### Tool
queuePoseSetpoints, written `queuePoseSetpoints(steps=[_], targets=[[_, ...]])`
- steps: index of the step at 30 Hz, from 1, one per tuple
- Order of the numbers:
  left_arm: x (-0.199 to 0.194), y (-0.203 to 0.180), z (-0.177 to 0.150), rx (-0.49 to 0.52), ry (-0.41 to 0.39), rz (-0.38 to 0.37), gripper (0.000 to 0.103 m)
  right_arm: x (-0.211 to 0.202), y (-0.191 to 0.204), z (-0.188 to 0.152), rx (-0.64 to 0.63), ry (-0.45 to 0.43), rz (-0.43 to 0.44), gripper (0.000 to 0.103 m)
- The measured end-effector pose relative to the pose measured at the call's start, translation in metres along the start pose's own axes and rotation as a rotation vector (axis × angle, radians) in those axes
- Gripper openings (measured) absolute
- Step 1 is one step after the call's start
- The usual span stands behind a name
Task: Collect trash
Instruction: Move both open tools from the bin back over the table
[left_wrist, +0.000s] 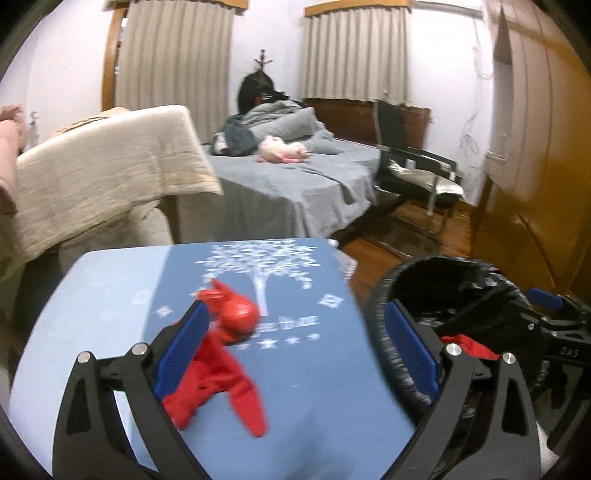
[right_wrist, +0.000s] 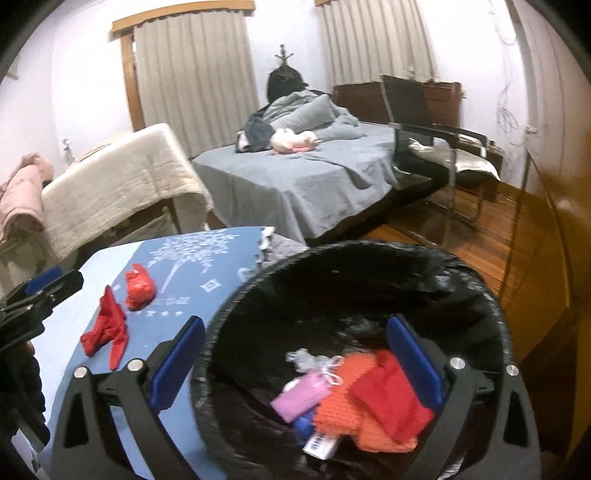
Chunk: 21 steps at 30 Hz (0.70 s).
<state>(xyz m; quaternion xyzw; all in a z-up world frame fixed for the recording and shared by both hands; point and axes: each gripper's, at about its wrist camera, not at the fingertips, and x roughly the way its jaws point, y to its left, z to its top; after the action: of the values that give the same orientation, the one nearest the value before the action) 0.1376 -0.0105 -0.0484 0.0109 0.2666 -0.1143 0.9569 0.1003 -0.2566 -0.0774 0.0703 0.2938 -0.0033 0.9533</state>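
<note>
Two red scraps on table; both grippers spread, empty.

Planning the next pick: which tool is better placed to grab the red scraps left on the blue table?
Left. The left tool is open right over the red scraps on the blue table; the right tool hangs open over the bin.

A home bedroom: made bed with plush toy, curtained windows, wooden wardrobe.
</note>
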Motion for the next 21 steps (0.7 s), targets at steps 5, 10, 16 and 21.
queuePoseSetpoints(steps=[5,10,16,21], targets=[[-0.004,0.033,-0.007,-0.032,0.007,0.071,0.093,0.008,0.029,0.002,-0.04,-0.001,0.046,0.097],[-0.005,0.062,-0.013,-0.07,0.021,0.128,0.093,0.019,0.058,0.007,-0.075,-0.008,0.094,0.097],[0.003,0.086,-0.018,-0.094,0.039,0.179,0.093,0.035,0.089,0.009,-0.12,-0.013,0.139,0.097],[0.018,0.096,-0.021,-0.103,0.061,0.197,0.093,0.05,0.103,0.011,-0.134,-0.011,0.154,0.097]])
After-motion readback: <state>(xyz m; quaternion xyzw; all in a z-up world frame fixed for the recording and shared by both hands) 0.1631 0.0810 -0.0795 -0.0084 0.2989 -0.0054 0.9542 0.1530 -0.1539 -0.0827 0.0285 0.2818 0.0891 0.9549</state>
